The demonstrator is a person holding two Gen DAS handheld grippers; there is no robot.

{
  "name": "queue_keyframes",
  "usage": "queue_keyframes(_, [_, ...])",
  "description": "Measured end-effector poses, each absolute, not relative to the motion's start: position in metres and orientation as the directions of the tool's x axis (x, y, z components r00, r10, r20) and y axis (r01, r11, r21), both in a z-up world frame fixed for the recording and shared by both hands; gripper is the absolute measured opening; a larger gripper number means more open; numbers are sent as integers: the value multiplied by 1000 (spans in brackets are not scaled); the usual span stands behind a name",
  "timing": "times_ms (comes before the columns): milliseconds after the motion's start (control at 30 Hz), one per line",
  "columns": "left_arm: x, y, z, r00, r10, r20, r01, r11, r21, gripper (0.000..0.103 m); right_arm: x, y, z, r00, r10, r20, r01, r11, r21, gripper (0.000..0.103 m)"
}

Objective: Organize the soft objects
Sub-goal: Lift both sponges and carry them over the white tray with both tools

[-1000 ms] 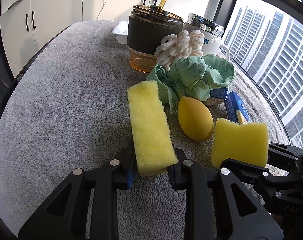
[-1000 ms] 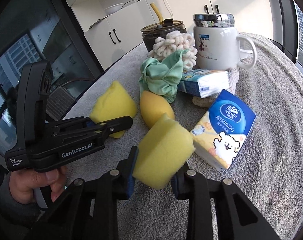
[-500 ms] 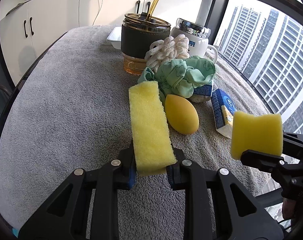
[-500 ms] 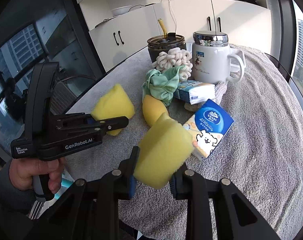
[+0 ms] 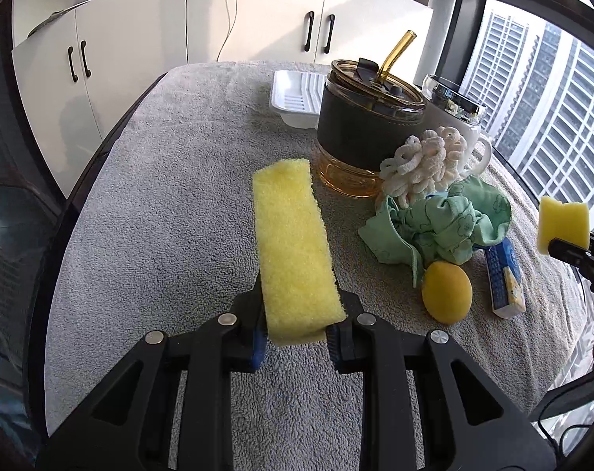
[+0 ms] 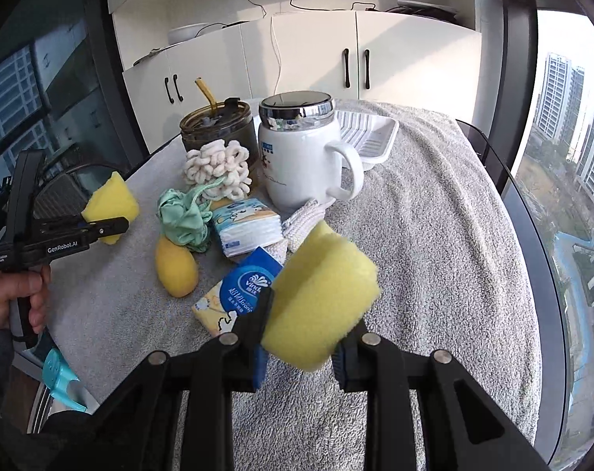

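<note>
Your left hand-held gripper (image 5: 297, 337) is clenched on the long yellow sponge (image 5: 295, 251); your right hand-held gripper (image 6: 303, 347) squeezes the thick yellow sponge (image 6: 322, 294). Both sponges hang above the towel-covered worktop (image 5: 159, 216). Only the right view shows your left hand (image 6: 12, 294) on its grip, fingers curled around the handle.

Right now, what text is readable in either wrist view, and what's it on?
"GenRobot.AI": side of the left gripper.
"Data Acquisition System": same gripper's body, tiny, barely legible.
"Vinda": blue tissue pack; the Chinese characters under it are too small to read.
White mug: blue and red print, too blurred to read.
</note>
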State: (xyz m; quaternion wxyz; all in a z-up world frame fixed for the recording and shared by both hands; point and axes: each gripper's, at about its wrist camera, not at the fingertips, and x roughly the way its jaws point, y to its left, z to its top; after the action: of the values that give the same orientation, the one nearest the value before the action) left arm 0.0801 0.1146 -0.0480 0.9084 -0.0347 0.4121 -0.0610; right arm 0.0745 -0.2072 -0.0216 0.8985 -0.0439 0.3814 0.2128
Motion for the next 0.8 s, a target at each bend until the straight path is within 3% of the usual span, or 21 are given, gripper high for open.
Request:
queue_keyframes(400, [196, 147, -6, 697, -106, -709, 138, 990, -12, 22, 217, -228, 8, 657, 278, -701, -406, 914, -19, 28])
queue_keyframes(800, [330, 116, -7, 635, -198, -747, 333, 943, 33, 22, 340, -189, 11, 574, 327, -750, -510, 860, -15, 28])
